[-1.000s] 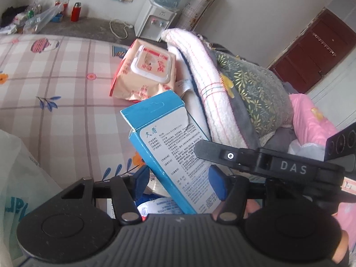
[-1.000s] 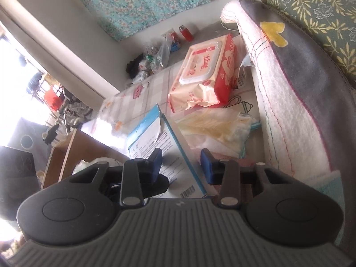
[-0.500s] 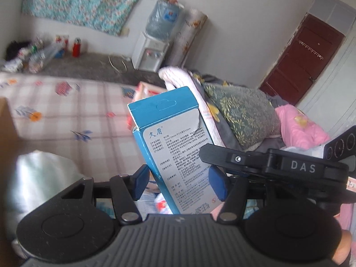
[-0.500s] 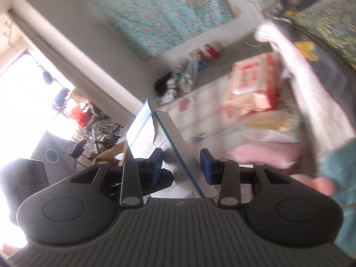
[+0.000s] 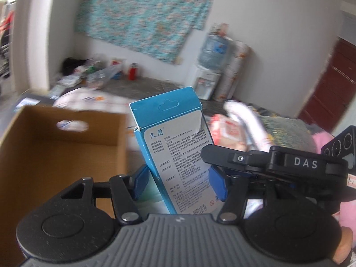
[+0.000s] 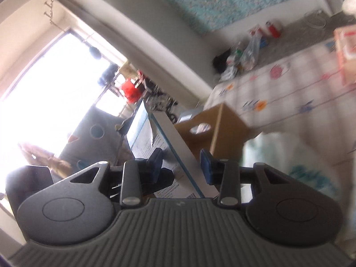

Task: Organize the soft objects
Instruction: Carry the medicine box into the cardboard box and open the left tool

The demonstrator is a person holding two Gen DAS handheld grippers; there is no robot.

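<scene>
Gripping the blue box [image 5: 175, 155] with the left tool [image 5: 179, 183], blue pads pressed on the two narrow sides, box standing nearly upright with a slight lean to the left, printed label facing the camera, hang-hole flap on top; a small torn bit in the label near the top right corner.

Same box clamped by the right tool [image 6: 180, 163] too, as far as can be told; coming in from the right side of the left tool, one black finger lying across the printed face; from its own camera, one pad on the printed face, the other on the far side, narrow edge of the box pointing back at the lens.

Box up in the air, touching nothing but the tools.

Ahead and to the left of the left tool, an open cardboard box [image 5: 66, 151] with an oval handle hole in its far wall; inside mostly out of sight. Ahead and right of the right tool, same cardboard box, then the bed [image 6: 289, 93] with a checked floral sheet beyond it; a white bag with teal print [image 6: 300, 166] just right of the fingers.

Behind the blue box, to the right of the left tool, a blurry pink wipes pack [image 5: 227, 131]; further back a water dispenser [image 5: 209, 82] by the wall.
</scene>
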